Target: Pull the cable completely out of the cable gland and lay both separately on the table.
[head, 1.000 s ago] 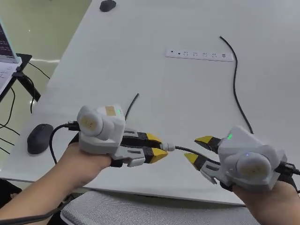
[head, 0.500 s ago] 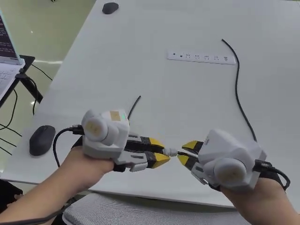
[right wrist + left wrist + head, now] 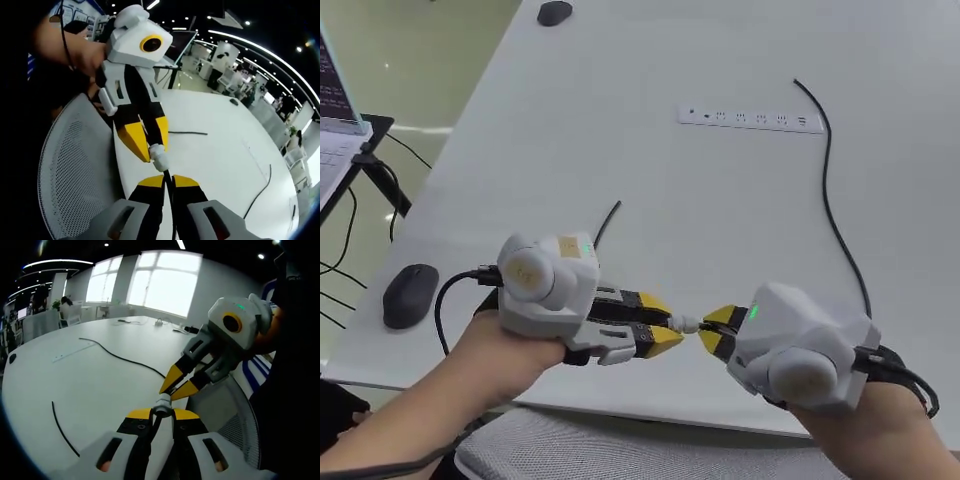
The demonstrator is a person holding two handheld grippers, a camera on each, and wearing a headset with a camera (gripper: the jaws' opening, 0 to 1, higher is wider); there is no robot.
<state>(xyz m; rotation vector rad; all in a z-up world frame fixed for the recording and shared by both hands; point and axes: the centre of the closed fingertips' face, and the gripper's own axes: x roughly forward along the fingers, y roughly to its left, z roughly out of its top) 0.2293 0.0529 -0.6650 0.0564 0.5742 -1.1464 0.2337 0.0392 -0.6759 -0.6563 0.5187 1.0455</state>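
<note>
- Currently the left gripper (image 3: 665,322) is clamping the white cable gland (image 3: 686,324) between its yellow tips. Its jaws are drawn in narrow around the gland.
- Facing it tip to tip, the right gripper (image 3: 713,330) is pinching the black cable (image 3: 169,187) just where it leaves the gland, with its jaws nearly together. In the right gripper view the cable is running down between those two jaws.
- The cable is sitting in the gland. The pair is being held over the near edge of the white table (image 3: 720,240), with a grey mesh chair seat (image 3: 570,450) showing below.
- A hand (image 3: 500,355) is gripping the left gripper's body, and another hand (image 3: 860,435) is gripping the right one.
- Beyond the left gripper, a short black wire (image 3: 605,225) is lying loose on the table, well apart from the work.
- Near the table's left edge a black mouse (image 3: 410,295) is resting.
- Farther back, a white power strip (image 3: 750,119) is lying flat. Its black cord (image 3: 830,200) is curving toward the near right.
- At the far edge a second dark mouse (image 3: 555,12) is sitting.
- Off the table to the left, a laptop (image 3: 335,110) is standing on a stand.
</note>
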